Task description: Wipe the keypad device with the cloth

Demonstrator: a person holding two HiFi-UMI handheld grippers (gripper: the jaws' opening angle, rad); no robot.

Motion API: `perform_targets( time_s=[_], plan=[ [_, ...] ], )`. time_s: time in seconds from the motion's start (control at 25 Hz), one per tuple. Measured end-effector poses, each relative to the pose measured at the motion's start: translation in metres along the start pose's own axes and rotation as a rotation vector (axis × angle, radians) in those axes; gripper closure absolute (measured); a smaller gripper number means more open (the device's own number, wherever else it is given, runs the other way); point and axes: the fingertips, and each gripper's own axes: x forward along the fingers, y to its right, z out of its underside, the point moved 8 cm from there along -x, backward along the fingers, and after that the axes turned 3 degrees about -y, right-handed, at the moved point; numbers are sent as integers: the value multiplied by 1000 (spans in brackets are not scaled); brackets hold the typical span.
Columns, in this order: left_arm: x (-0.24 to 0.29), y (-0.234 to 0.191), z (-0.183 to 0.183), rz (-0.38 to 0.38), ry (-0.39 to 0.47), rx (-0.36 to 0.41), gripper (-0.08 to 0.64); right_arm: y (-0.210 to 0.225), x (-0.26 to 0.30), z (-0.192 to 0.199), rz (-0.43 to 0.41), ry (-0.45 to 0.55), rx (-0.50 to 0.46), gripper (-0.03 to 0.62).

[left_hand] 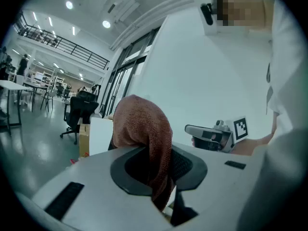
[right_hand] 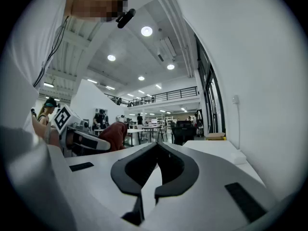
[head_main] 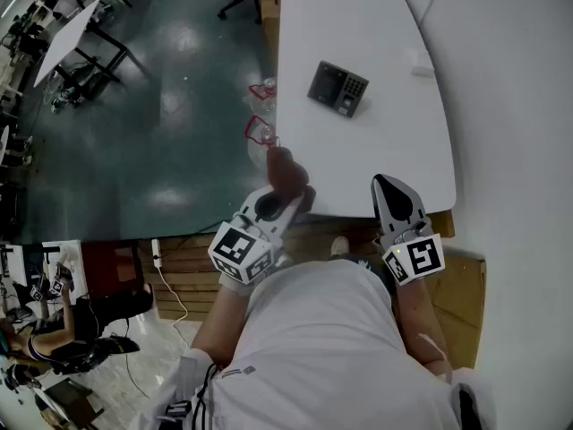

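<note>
Counter [head_main: 376,25]: white, keypad device [head_main: 338,89] on it.
Floor [head_main: 161,106]: glossy, dark.
Your left tongs [head_main: 288,193]: clamping cloth [head_main: 285,167].
Your right tongs [head_main: 389,188]: closed, empty.

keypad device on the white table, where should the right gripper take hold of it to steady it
The keypad device lies flat and askew, so probably pinch its right-hand end across the two long edges, coming from above on the right gripper's side; that leaves the face free for the cloth.
</note>
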Motion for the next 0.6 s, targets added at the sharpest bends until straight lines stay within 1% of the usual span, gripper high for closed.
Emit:
perform_targets(
  time_s=[0.16, 0.28, 0.44, 0.6],
  plan=[
    [2, 2, 4, -25, 0, -14, 494, 10, 1, 4, -6, 1, 23, 569],
    [5, 8, 7, -48, -5, -20, 494, 17, 0, 7, -24, -18, 21, 569],
    [11, 17, 11, -92, -3, -37, 494, 30, -3, 10, -78, -10, 28, 568],
    [20, 30, 15, -152, -10, -69, 494, 47, -6, 14, -130, -19, 55, 568]
  ],
)
